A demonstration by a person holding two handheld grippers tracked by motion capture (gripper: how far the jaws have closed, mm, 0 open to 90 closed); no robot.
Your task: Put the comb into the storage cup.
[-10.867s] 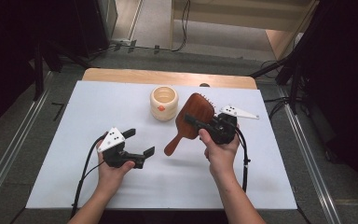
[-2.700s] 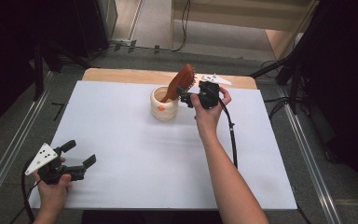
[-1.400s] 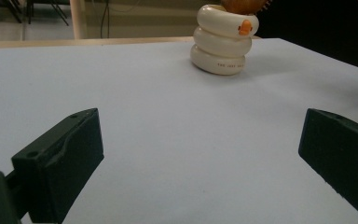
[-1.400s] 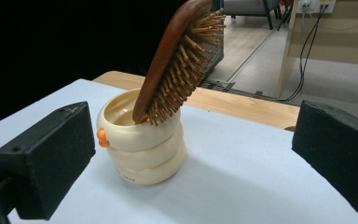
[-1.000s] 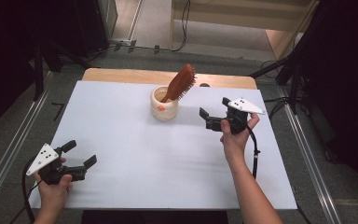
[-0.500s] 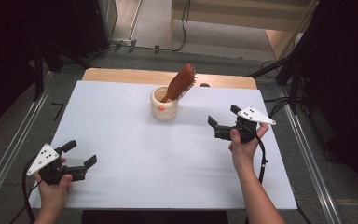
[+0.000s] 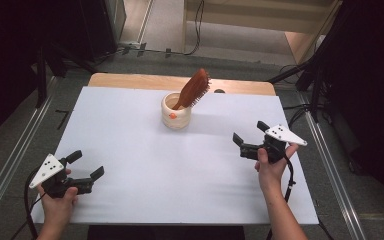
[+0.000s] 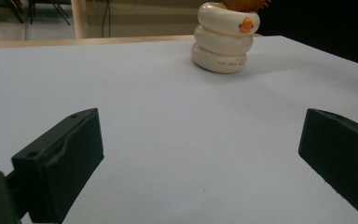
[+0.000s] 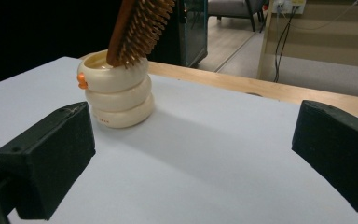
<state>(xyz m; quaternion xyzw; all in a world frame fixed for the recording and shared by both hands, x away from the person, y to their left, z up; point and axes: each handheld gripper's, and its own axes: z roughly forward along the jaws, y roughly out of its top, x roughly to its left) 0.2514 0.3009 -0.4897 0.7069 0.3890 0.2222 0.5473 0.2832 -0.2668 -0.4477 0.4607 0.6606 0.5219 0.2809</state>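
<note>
A brown wooden hairbrush [image 7: 193, 88] stands handle-down in a cream ribbed cup [image 7: 176, 112] at the table's far middle, leaning to the right. The cup [image 8: 223, 37] carries a small orange mark. In the right gripper view the hairbrush [image 9: 139, 25] rises bristles-out from the cup [image 9: 113, 88]. My right gripper [image 7: 250, 136] hangs open at the right, well away from the cup, with nothing between its jaws. Near the front left corner my left gripper [image 7: 87, 164] stays open and holds nothing.
The white table top [image 7: 145, 150] has a wooden strip [image 7: 130, 80] along its far edge. Metal rails [image 7: 10, 165] run along both sides on the floor. A cable [image 7: 289, 180] trails from the right gripper.
The right gripper has let go of the hairbrush in the cup and drawn back right and toward the near side, jaws open. The left gripper has stayed put.
</note>
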